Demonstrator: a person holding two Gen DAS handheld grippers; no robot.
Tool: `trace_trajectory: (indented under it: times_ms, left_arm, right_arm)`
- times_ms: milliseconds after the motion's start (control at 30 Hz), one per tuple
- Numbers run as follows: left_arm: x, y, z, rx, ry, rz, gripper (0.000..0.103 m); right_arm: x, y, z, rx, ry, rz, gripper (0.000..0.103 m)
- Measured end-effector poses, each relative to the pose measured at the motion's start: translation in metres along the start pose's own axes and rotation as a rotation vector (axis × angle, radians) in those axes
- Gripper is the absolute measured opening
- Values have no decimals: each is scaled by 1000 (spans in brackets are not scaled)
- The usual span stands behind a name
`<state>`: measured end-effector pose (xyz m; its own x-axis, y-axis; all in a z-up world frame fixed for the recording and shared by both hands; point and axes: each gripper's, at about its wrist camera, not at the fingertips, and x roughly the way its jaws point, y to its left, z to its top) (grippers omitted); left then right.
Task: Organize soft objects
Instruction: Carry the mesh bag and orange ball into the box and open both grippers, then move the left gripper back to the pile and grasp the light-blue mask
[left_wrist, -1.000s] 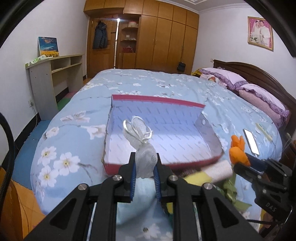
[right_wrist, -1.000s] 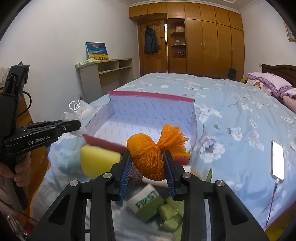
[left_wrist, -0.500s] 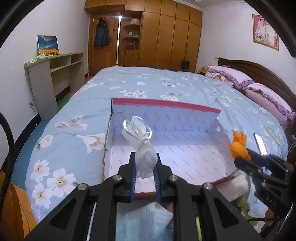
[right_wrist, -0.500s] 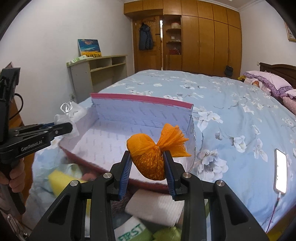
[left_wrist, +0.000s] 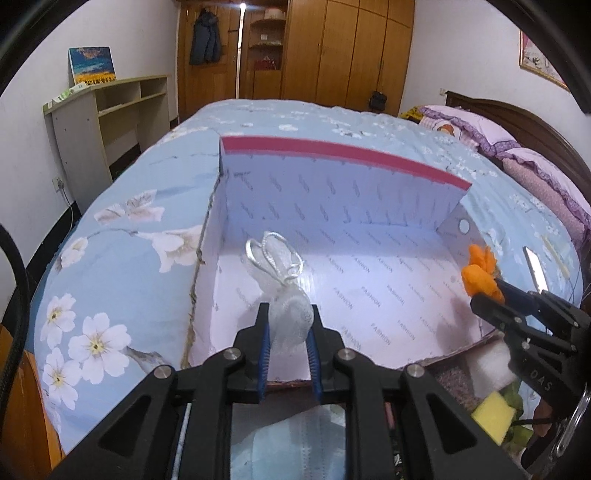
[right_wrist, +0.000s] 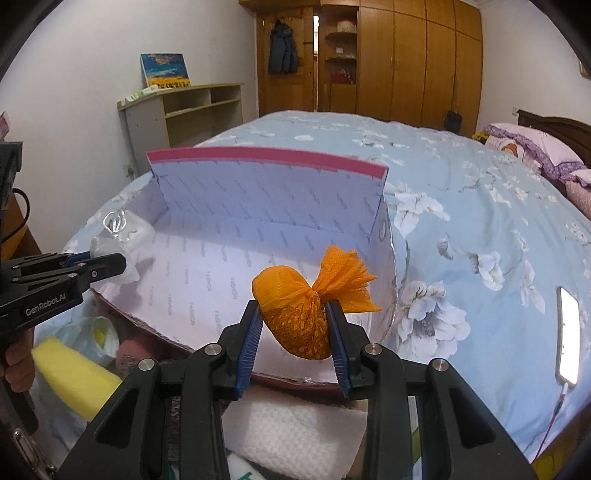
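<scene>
Left wrist view: left gripper (left_wrist: 288, 345) clamped on white mesh pouch (left_wrist: 286, 317), held over the box (left_wrist: 343, 155) floor, near its left side. Right gripper (right_wrist: 295, 332) pinches orange mesh pouch (right_wrist: 295, 314) over the right side. Best lower each close to the floor, well apart, before releasing.

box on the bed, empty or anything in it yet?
Empty. The box floor shows bare; white pouch and orange pouch hang above it, each clamped in a tool.

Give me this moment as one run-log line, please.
left gripper: shut on white pouch | right gripper: shut on orange pouch | both over box
</scene>
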<state>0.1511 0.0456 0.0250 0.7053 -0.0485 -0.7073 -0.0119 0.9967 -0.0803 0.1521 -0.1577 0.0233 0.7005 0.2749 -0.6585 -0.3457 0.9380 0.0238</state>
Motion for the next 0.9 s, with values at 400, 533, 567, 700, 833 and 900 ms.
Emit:
trace_trajectory:
  times_ms: [400, 533, 567, 700, 833, 900]
  left_arm:
    - [5, 2, -4, -6, 28, -1, 39]
    - [2, 1, -4, -5, 26, 11, 42]
    - [1, 1, -5, -6, 24, 14, 42]
    - [-7, 1, -4, -10, 12, 14, 42]
    - [-16, -1, -4, -4, -1, 17, 42]
    - [-21, -2, -5, 1, -6, 18, 42]
  right_arm:
    - [6, -2, -5, 13, 21, -17, 37]
    - [4, -1, -5, 15, 17, -25, 40]
    - [4, -2, -5, 18, 17, -24, 40]
    - [1, -6, -4, 45, 12, -5, 43]
    - [-4, -7, -3, 46, 6, -6, 46]
    - [-6, -6, -4, 42, 1, -8, 46]
